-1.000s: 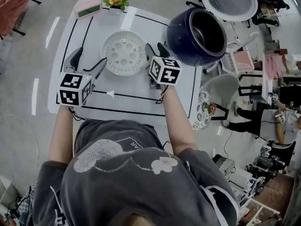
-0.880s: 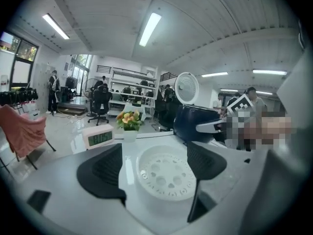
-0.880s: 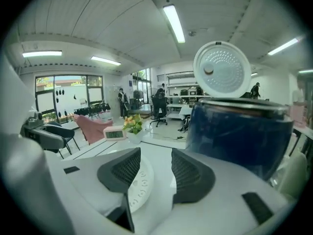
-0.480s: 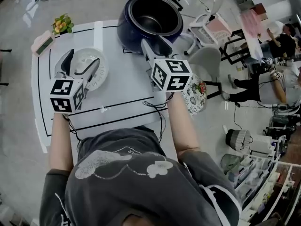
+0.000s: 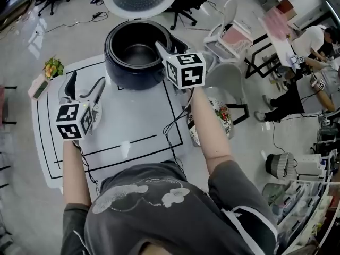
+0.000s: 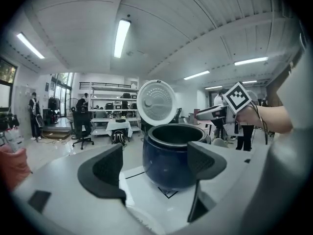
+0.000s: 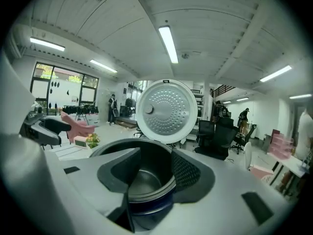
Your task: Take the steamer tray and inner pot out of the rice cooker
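Navy rice cooker (image 5: 118,68) at the table's (image 5: 138,126) far edge, lid up; inner pot (image 5: 139,54) seated inside it. Pot likely rigid, smooth, slippery, some weight: pinch across its rim lip. Right gripper (image 5: 167,45) by that rim, left gripper (image 5: 85,84) over the table, both with jaws apart, clamping nothing.

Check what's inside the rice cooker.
The rice cooker holds only its dark inner pot, which looks empty. The right gripper covers part of the rim, and the pot's near wall is out of sight.
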Demonstrator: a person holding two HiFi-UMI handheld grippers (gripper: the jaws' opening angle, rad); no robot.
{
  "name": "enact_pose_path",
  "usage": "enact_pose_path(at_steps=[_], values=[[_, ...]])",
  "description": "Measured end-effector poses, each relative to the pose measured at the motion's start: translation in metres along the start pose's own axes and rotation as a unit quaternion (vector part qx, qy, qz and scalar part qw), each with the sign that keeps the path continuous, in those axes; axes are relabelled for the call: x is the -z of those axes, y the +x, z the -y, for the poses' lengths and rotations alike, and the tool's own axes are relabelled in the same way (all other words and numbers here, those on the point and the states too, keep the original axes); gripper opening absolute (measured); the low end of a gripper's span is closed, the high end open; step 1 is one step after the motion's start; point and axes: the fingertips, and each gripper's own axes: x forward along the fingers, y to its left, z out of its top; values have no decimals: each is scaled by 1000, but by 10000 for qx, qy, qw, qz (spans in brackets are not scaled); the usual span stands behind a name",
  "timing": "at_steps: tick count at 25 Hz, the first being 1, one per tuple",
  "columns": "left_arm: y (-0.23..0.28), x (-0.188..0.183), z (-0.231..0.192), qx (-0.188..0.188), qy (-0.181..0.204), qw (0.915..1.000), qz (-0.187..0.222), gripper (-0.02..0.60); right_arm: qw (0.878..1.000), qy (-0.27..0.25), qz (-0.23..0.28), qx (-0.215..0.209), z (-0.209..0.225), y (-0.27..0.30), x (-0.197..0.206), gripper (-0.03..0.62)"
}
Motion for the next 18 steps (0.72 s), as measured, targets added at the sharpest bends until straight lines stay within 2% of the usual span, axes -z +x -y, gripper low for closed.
enact_pose_path(at_steps=[3,6,13,18], values=[[14,-4,5,-104,50,9999,-84,413,9990,-354,-282,-7,23,27,9,216],[29,-9,9,-199,101,9996,-166,413,9941,-742,-774,-172,39,57,27,216],[59,-23,21,-309,188,9988,-333,413,9743,-1446,-1568,-717,41,102,48,232],[72,-23,26,-335,213,9983,-422,413,9592,-1779,-2102,-637,45,123,57,230]])
